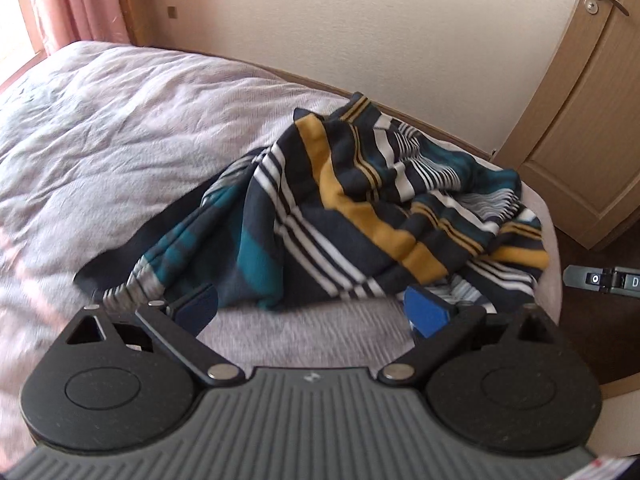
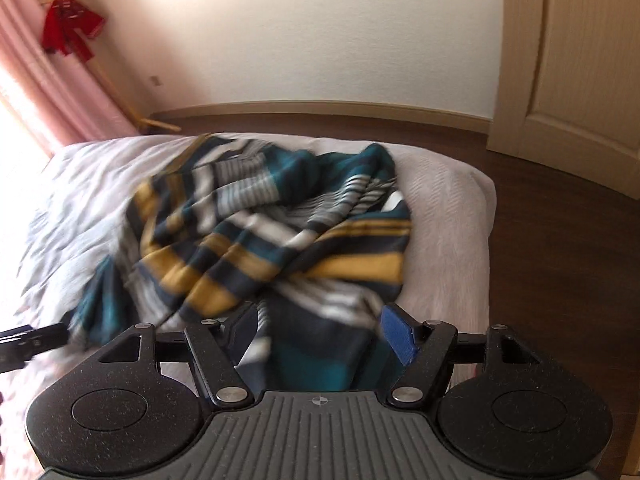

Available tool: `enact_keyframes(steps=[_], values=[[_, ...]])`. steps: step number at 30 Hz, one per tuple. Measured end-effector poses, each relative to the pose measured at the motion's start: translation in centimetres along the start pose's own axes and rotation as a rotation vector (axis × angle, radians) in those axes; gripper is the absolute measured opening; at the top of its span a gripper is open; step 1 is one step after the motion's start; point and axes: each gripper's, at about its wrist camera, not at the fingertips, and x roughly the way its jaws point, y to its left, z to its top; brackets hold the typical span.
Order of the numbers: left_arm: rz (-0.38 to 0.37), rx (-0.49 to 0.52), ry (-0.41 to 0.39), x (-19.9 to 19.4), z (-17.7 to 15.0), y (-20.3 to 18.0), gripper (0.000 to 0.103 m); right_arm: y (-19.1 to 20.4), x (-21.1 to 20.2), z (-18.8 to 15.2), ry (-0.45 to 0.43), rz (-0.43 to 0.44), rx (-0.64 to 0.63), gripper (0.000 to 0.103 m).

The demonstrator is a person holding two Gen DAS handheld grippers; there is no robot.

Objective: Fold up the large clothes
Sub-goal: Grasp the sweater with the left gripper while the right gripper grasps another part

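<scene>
A large striped garment (image 1: 344,216), in navy, teal, mustard and white, lies crumpled in a heap on the bed near its right corner. My left gripper (image 1: 312,312) is open just short of the heap's near edge, with only the bed cover between its fingers. In the right wrist view the same garment (image 2: 260,240) looks blurred. My right gripper (image 2: 320,332) is open over its near part, and a teal and navy fold lies between the blue pads (image 2: 396,336). The right gripper's tip (image 1: 600,280) shows at the right edge of the left wrist view.
The bed has a wrinkled pale lilac cover (image 1: 120,140). Its corner (image 2: 460,200) drops to a dark wooden floor (image 2: 560,260). A cream wall, a wooden door (image 1: 592,100) and pink curtains (image 2: 48,92) stand beyond. Something red (image 2: 70,28) hangs by the curtain.
</scene>
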Motion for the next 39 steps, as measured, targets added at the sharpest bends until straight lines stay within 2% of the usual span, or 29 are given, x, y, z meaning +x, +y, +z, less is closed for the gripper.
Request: enact_keyframes(steps=[8, 13, 15, 16, 17, 19, 20, 21, 23, 27, 30, 32, 34, 39], values=[[0.015, 0.085, 0.008, 9.9, 4.4, 2.1, 0.098, -3.0, 8.6, 3.1, 0.048, -0.085, 0.116, 0.066], [0.046, 0.089, -0.002, 14.3, 6.2, 3.7, 0.098, -3.8, 11.2, 3.0, 0.071, -0.064, 0.155, 0.066], [0.015, 0.048, 0.017, 15.7, 6.6, 4.3, 0.095, -3.3, 11.4, 2.9, 0.054, -0.055, 0.122, 0.058], [0.003, 0.033, 0.033, 16.2, 6.7, 4.4, 0.091, -2.9, 11.5, 2.9, 0.05, -0.057, 0.098, 0.038], [0.002, 0.032, 0.042, 16.6, 6.5, 4.3, 0.08, -2.5, 11.5, 2.9, 0.046, -0.054, 0.077, 0.014], [0.019, 0.08, 0.026, 16.6, 5.9, 3.8, 0.057, -1.7, 11.0, 3.2, 0.02, -0.041, 0.059, 0.013], [0.027, 0.098, 0.021, 16.3, 5.7, 3.7, 0.038, -1.1, 10.6, 3.3, 0.003, -0.039, 0.051, 0.012], [0.034, 0.096, 0.011, 15.6, 5.5, 3.8, 0.023, -0.6, 10.1, 3.4, -0.014, -0.032, 0.043, 0.012], [-0.018, 0.043, -0.018, 13.7, 5.2, 4.8, 0.005, 0.5, 8.4, 3.6, -0.046, 0.002, 0.023, 0.011], [-0.068, -0.036, -0.109, 7.2, 4.3, 6.2, 0.005, 4.2, 3.8, 3.9, -0.124, 0.092, -0.109, 0.009], [-0.062, -0.067, -0.17, 1.5, 2.9, 6.6, 0.005, 7.7, 0.1, 3.8, -0.174, 0.219, -0.195, 0.005], [-0.052, -0.128, -0.212, -2.5, 1.8, 7.4, 0.005, 10.0, -2.4, 3.5, -0.184, 0.308, -0.23, 0.004], [-0.019, -0.191, -0.257, -6.6, 0.3, 8.5, 0.005, 12.3, -5.0, 2.9, -0.209, 0.405, -0.268, 0.004], [0.129, -0.315, -0.398, -18.0, -4.2, 11.4, 0.002, 18.1, -11.7, 1.0, -0.245, 0.669, -0.374, 0.004]])
